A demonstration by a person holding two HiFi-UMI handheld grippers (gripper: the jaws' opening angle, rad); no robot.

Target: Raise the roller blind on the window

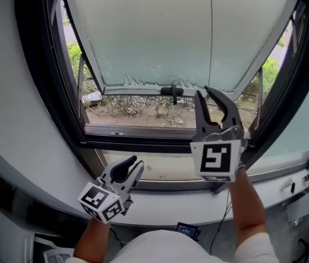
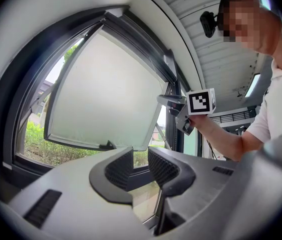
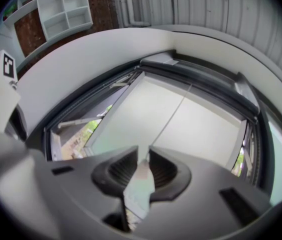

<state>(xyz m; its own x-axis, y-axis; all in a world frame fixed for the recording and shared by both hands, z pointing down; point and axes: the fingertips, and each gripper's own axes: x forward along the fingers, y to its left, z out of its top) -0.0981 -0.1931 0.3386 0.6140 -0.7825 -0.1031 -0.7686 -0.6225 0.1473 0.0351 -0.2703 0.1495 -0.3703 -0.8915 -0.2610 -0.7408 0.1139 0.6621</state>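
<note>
- Window frame point(image 1: 36, 64), dark, fills the upper half of the head view. Its frosted sash point(image 1: 160, 37) is tilted outward, with greenery and bare ground showing beneath it.
- A pull cord point(image 1: 210, 37) shows as a thin line. It drops from the top edge, right of centre, straight down to the right gripper.
- The right gripper point(image 1: 201, 90) is raised at centre right, jaws pointing up at the pane. In its own view the jaws stand nearly together and the cord runs into the narrow gap, so it looks clenched on the cord (held high, I judge, to leave room for a long downward pull).
- The left gripper point(image 1: 137, 162) sits low at lower left, over the white ledge point(image 1: 165, 213). Its jaws are slightly parted with nothing between them, only window behind. It seems parked, ready to take the next hold.
- The roller blind's fabric cannot be picked out in any view. A pale housing point(image 3: 162, 59) along the frame's top, upper centre of the right gripper view, is probably its roll.
- How far up the blind is cannot be told.
</note>
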